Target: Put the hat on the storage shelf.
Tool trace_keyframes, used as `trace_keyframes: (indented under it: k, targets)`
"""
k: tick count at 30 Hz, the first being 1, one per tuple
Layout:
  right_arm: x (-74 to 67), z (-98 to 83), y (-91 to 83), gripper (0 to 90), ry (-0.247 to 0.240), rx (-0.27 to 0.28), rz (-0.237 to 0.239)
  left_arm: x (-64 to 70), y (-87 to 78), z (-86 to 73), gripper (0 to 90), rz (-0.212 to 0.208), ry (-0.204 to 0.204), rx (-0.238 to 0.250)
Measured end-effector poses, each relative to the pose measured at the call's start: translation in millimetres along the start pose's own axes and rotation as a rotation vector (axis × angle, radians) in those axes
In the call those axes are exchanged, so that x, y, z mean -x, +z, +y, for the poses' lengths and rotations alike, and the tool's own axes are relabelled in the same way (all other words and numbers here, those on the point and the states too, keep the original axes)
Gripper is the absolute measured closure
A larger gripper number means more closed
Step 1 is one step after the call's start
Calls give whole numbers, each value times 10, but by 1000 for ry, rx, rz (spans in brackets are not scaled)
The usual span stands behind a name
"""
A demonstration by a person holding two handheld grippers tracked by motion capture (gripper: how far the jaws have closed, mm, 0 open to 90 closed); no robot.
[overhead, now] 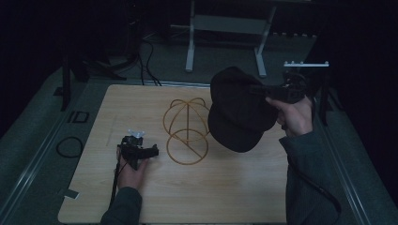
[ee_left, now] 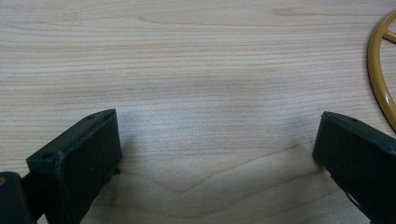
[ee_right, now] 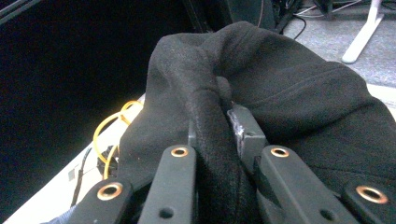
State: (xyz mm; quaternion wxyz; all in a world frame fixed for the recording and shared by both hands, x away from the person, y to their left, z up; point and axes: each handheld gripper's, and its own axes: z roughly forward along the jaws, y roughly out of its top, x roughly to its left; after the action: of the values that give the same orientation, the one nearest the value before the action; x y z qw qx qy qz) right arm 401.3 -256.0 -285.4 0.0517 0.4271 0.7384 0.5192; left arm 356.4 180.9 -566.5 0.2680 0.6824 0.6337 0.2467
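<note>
A black cap is clamped in the right gripper above the counter, while the left gripper is held apart beside a wire stand.

The cap hangs in front of the right tool, burying its tips in dark folds, and in the right gripper view the cloth swallows the jaw ends too. The wire stand gets sliced off by the left gripper view's right edge. Beyond the counter, the room is too dark to read.
</note>
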Motion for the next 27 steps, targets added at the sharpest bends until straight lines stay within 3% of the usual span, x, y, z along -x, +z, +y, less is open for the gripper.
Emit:
trace_keyframes:
  k: [27]
  targets:
    - [-251, 155, 46, 808, -44, 11, 46, 0, 0, 0, 7, 0, 0, 0]
